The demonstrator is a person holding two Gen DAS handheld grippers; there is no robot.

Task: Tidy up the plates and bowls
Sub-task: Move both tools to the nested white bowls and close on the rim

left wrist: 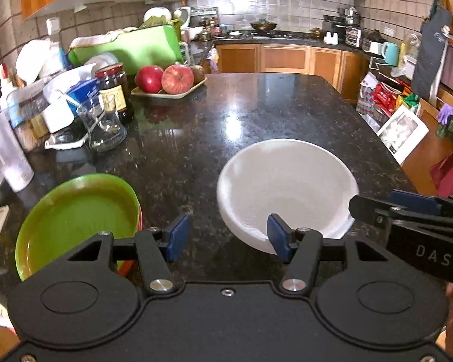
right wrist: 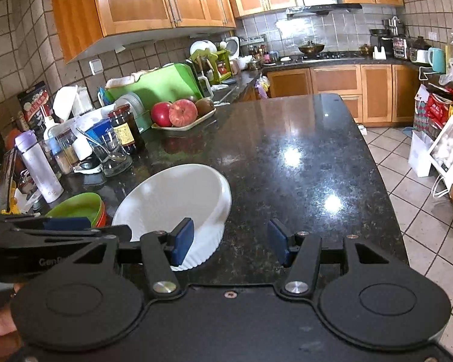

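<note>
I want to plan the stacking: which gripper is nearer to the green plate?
Left. The left gripper hovers open just right of the green plate, one finger at its rim. The right gripper sits farther right, beyond the white bowl.

Wide bare stretch of bench (right wrist: 311, 157) ahead and toward its right edge — open passage there. Blocked along the left by crowded jars and bottles (left wrist: 105, 105) and a fruit tray (left wrist: 169, 89). Nearer in, white bowl (left wrist: 287, 187) and green plate stack (left wrist: 75, 220) — narrow gap between.
</note>
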